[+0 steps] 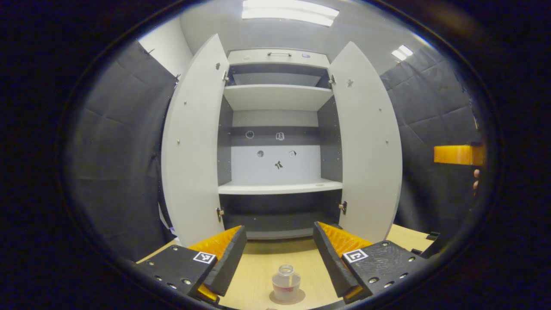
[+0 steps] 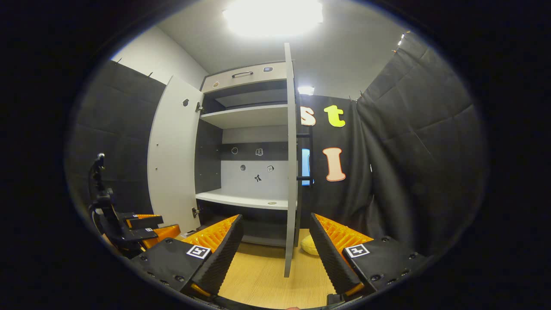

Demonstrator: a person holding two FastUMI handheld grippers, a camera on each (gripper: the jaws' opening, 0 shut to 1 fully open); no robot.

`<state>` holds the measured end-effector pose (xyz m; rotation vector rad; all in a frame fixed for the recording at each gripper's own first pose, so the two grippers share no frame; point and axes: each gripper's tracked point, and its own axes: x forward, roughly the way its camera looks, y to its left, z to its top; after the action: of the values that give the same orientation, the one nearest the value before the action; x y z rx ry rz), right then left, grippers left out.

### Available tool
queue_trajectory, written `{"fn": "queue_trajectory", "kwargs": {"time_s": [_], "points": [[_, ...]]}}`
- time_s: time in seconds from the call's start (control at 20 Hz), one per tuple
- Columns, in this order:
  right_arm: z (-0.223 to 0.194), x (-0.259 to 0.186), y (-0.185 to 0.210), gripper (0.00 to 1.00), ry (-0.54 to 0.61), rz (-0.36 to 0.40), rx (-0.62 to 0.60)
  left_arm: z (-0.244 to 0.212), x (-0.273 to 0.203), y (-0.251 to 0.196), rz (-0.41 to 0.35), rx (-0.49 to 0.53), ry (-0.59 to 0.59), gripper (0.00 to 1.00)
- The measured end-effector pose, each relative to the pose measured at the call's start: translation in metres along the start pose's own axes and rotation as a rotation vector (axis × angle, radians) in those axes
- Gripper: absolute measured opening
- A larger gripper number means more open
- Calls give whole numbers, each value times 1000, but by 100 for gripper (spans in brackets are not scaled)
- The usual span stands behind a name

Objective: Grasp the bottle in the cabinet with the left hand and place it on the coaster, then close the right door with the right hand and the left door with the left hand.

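My left gripper (image 1: 280,254) is spread wide, holding nothing; the bottle (image 1: 286,282) stands upright on the coaster (image 1: 298,297) on the table (image 1: 258,267), between its fingers. My right gripper (image 2: 275,249) is spread too, the right door (image 2: 291,163) edge-on between its fingers; the left door (image 1: 191,142) stands open

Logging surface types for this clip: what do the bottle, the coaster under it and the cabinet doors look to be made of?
Bottle: clear plastic or glass, since the table shows through it; which one is unclear. Coaster: thin, matte, greyish disc, perhaps cork or felt. Cabinet doors: flat matte light-grey panels, probably laminated board, with small metal hinges. Table: light woodgrain, likely laminate.
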<state>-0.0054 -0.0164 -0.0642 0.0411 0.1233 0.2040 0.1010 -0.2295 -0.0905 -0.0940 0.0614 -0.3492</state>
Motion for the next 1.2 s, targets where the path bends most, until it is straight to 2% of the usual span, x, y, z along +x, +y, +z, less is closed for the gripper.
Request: {"fn": "queue_trajectory", "kwargs": {"time_s": [0.05,0.3,0.35,0.4,0.55,0.6,0.65,0.9,0.95,1.0,1.05,1.2], "points": [[4,6,-3,97,-4,-7,-5,15,-2,10,21,3,-17,91],[25,34,-26,97,-7,-105,-29,56,-8,67,118,-4,-33,91],[28,38,-31,97,-7,-122,-25,60,-8,82,141,-7,-27,98],[33,42,-35,97,-12,-140,-22,65,-9,94,161,-9,-29,91],[42,52,-60,97,-19,-249,-27,77,-14,131,217,-2,-48,91],[47,54,-68,98,-25,-289,-26,81,-15,142,233,3,-58,98],[51,56,-77,97,-34,-326,-21,84,-18,153,248,8,-65,91],[69,72,-113,97,-73,-497,20,85,-25,208,312,-7,-67,91],[72,77,-118,97,-76,-521,30,83,-27,219,323,-10,-64,91],[74,84,-119,93,-80,-534,43,82,-28,227,332,-12,-63,91],[75,90,-120,98,-81,-547,53,80,-29,236,344,-10,-60,91],[70,104,-121,98,-46,-575,57,78,-32,262,369,-4,-54,91]]}}
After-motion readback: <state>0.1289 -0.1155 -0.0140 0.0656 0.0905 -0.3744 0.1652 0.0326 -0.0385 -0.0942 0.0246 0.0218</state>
